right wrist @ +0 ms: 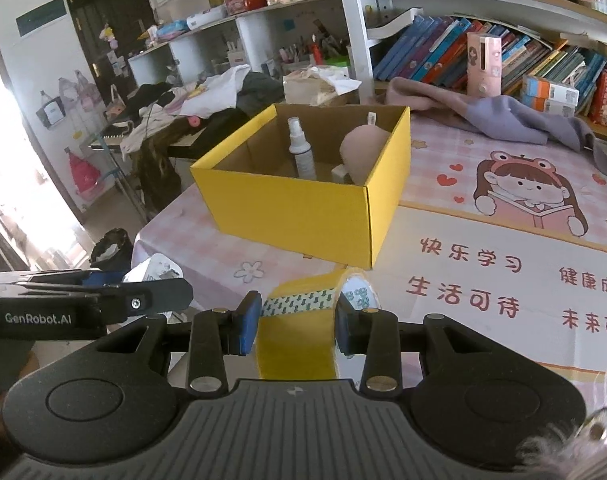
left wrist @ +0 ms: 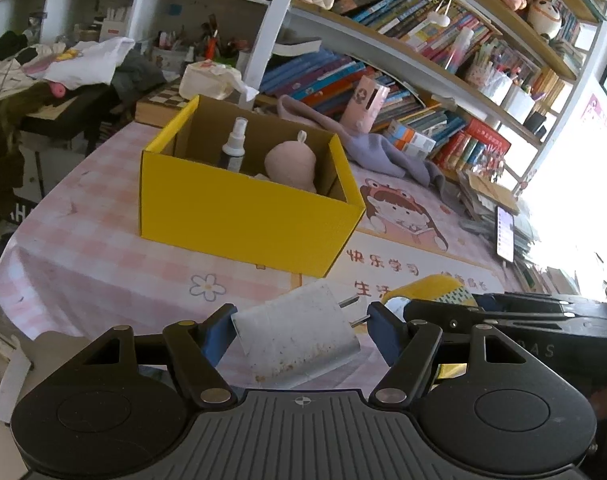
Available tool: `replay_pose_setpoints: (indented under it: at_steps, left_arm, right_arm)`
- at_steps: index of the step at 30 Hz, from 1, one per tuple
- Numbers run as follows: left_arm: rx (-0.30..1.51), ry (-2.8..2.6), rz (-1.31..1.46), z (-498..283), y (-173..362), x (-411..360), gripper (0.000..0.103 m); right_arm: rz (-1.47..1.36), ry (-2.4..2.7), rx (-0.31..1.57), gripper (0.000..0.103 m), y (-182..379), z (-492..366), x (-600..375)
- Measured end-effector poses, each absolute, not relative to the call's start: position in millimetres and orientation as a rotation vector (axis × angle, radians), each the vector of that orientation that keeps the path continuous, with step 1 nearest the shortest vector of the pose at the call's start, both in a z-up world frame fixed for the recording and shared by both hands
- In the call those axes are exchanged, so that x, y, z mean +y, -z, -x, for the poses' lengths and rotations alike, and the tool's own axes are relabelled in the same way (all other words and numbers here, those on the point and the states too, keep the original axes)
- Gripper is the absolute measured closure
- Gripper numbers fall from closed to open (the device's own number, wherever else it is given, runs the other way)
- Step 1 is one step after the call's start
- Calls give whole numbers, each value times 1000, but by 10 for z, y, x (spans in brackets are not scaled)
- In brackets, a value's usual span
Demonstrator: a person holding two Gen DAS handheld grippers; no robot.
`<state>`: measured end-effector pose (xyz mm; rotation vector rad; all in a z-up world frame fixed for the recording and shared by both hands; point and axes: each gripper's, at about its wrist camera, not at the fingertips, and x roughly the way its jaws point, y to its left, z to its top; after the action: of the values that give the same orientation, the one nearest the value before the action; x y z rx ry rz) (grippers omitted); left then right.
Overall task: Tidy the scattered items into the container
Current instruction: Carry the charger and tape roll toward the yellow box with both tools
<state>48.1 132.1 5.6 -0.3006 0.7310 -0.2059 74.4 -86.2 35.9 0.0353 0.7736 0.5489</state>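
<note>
A yellow cardboard box (left wrist: 239, 216) stands open on the pink table mat; it also shows in the right wrist view (right wrist: 299, 208). Inside stand a white spray bottle (left wrist: 233, 146) and a pink rounded item (left wrist: 290, 165). My left gripper (left wrist: 301, 330) is shut on a white plug charger (left wrist: 299, 338), its prongs against the right finger, held in front of the box. My right gripper (right wrist: 297, 322) is shut on a yellow tape roll (right wrist: 299, 320) just before the box; the roll also shows in the left wrist view (left wrist: 435, 290).
A purple-grey cloth (right wrist: 499, 114) lies behind the box by a pink cylinder holder (right wrist: 483, 64). Bookshelves (left wrist: 443, 40) line the back. A phone (left wrist: 505, 234) lies at the mat's right. Clothes pile on a side table (right wrist: 191, 108) to the left. The table edge (right wrist: 151, 236) drops off left.
</note>
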Motion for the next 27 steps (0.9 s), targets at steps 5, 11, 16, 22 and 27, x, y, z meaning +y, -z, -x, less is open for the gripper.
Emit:
replay_pose_setpoints:
  at_steps: [5, 11, 16, 22, 27]
  left_arm:
    - [739, 199, 309, -515, -37, 1368, 32]
    - [741, 197, 321, -630, -15, 1374, 32]
    - [743, 195, 321, -786, -10, 1364, 32]
    - [708, 180, 278, -1007, -91, 1338, 32]
    - [648, 150, 237, -1241, -222, 1358, 32]
  right_arm:
    - [-36, -559, 789, 68, -337, -796, -799]
    - [8, -581, 780, 68, -359, -878, -715]
    - [48, -596, 770, 68, -371, -1001, -682]
    - [47, -608, 727, 68, -476, -1238, -702]
    - [35, -629, 670, 68, -652, -1511, -700]
